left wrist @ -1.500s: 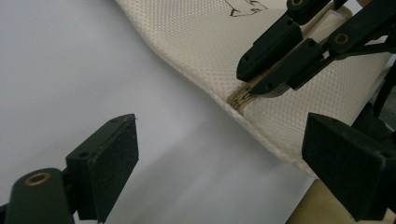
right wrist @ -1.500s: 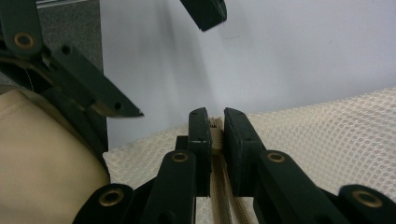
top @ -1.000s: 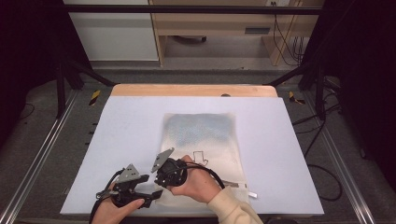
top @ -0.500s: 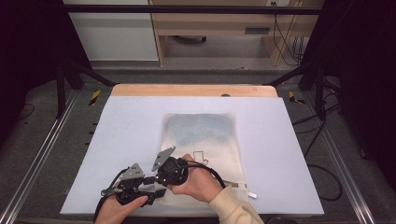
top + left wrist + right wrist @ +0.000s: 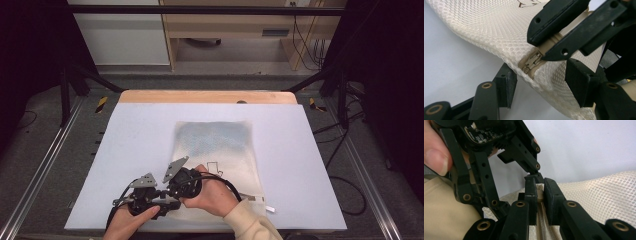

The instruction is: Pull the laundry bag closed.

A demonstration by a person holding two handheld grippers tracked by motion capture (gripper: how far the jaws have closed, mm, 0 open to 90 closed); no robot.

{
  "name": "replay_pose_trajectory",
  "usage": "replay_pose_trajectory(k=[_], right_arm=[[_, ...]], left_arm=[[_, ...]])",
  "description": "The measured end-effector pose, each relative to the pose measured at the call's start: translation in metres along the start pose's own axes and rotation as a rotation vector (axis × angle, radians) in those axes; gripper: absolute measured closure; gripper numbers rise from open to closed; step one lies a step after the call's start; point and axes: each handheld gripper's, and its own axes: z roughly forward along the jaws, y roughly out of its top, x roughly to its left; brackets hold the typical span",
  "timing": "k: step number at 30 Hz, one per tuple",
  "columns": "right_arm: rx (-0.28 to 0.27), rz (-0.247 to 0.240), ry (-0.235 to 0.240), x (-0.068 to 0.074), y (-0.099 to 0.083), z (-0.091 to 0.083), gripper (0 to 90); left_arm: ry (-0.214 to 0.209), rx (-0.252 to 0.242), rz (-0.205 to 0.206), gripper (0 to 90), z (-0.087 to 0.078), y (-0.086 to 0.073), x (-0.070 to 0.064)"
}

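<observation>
On the white table, lower centre, a zipper pull (beige mesh bag) is pinched by the right gripper; the left gripper is held wide around the bag's corner.

A pale blue table carries one cream mesh bag lying flat.

left tongs seemingly nudged rightward, nearer right tongs
</observation>
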Motion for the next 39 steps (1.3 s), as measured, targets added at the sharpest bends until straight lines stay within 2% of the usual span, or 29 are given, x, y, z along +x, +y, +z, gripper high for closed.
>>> replay_pose_trajectory(k=[8, 13, 22, 31, 39], right_arm=[[-0.002, -0.003, -0.001, 0.000, 0.000, 0.000, 81.9], [-0.001, -0.005, -0.001, 0.000, -0.001, -0.001, 81.9], [0.003, -0.003, -0.005, -0.001, -0.002, -0.002, 81.9], [0.007, -0.002, -0.008, -0.001, -0.003, -0.003, 81.9], [0.021, -0.006, -0.011, -0.003, -0.006, -0.003, 81.9]], left_arm=[[-0.022, 0.007, -0.006, 43.0, 0.007, 0.001, 0.001], [-0.037, 0.007, -0.014, 46.1, 0.009, 0.002, 0.003], [-0.053, 0.010, -0.042, 64.7, 0.010, 0.001, 0.008], [-0.055, -0.004, -0.051, 68.2, 0.008, 0.001, 0.009], [-0.055, -0.001, -0.053, 76.7, 0.006, 0.000, 0.011]])
